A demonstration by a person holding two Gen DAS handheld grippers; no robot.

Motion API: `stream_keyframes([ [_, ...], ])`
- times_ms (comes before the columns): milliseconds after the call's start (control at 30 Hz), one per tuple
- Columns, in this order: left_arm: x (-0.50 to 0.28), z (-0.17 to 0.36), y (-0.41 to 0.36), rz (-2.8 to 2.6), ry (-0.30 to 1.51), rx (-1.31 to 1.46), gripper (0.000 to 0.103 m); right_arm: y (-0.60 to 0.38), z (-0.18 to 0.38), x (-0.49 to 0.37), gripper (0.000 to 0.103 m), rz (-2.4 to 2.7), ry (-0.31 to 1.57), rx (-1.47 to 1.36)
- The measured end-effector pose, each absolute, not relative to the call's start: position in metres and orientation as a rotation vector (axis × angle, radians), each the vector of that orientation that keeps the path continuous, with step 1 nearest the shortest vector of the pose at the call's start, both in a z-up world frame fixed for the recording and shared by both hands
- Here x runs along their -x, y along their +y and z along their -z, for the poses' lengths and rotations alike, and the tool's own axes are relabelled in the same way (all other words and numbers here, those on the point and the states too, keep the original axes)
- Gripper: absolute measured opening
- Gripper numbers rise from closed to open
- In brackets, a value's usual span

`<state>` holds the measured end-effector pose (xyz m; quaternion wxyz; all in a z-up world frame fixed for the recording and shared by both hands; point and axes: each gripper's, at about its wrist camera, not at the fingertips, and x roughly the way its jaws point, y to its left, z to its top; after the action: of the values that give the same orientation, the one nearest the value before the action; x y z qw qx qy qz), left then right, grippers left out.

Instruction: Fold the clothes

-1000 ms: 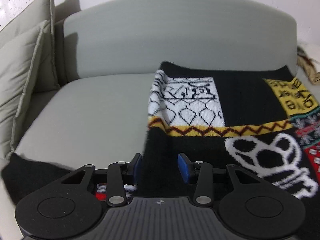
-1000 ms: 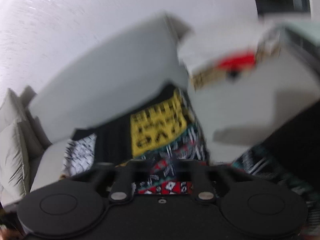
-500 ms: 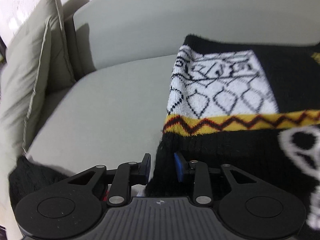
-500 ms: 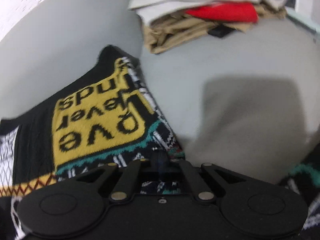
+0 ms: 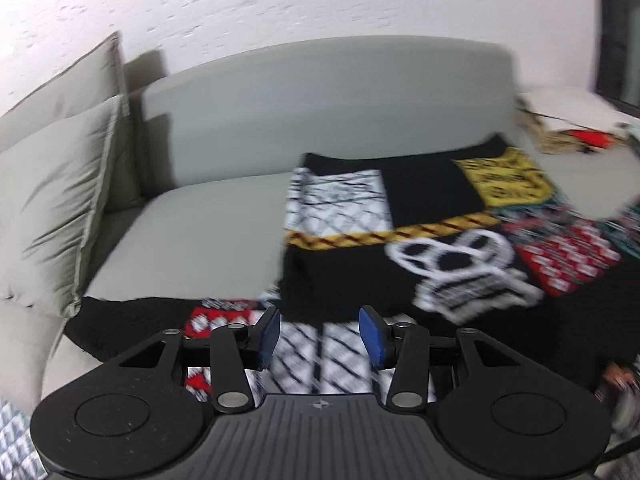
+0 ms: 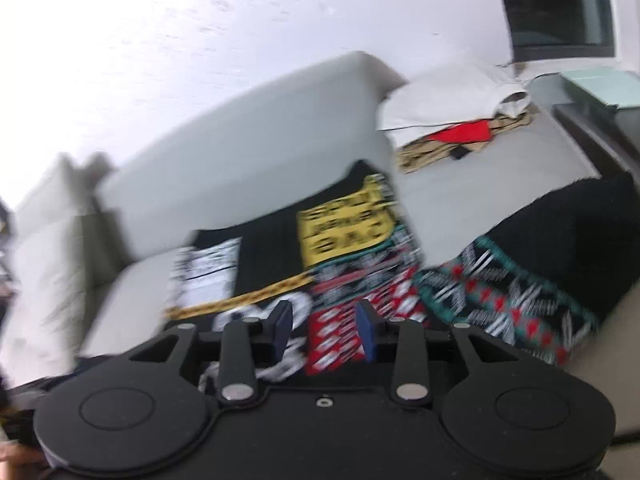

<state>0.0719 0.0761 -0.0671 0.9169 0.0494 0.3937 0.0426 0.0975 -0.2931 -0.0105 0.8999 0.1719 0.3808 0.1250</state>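
While both views blur:
Cushions [image 5: 60,200]: sofa's left end.
Left gripper [image 5: 319,334]: fingers spread, holding nothing.
Sweater [image 5: 400,240]: spread across sofa [image 5: 192,232] seat.
Right gripper [image 6: 323,330]: fingers spread, holding nothing.
Clothes pile [image 6: 452,128]: right end.

A grey sofa [image 5: 208,232] with a curved backrest stands against a white textured wall [image 5: 280,4]. Two beige cushions [image 5: 56,184] lean at its left end, one behind the other. A dark window [image 6: 560,4] shows at the upper right, with a pale green box [image 6: 600,86] on a ledge below it
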Motion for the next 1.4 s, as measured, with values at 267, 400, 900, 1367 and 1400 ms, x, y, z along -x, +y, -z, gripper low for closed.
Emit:
stream_keyframes([
  [267, -0.047, 0.110, 0.038, -0.030, 0.885, -0.103, 0.045, -0.259, 0.060, -0.071, 0.051, -0.293, 0.917, -0.306],
  [400, -0.052, 0.136, 0.018, -0.001, 0.902, -0.098, 0.044, -0.229, 0.118, -0.084, 0.014, -0.288, 1.016, -0.267],
  [900, -0.041, 0.123, 0.003, -0.060, 0.965, -0.141, 0.056, -0.241, 0.127, -0.060, 0.023, -0.285, 0.993, -0.379],
  [1367, -0.032, 0.039, -0.024, -0.018, 0.983, -0.048, 0.074, -0.351, 0.008, -0.010, 0.065, -0.188, 0.759, -0.619],
  [1400, -0.033, 0.035, -0.023, -0.006, 0.992, -0.022, 0.074, -0.360, -0.002, -0.007, 0.065, -0.171, 0.745, -0.616],
])
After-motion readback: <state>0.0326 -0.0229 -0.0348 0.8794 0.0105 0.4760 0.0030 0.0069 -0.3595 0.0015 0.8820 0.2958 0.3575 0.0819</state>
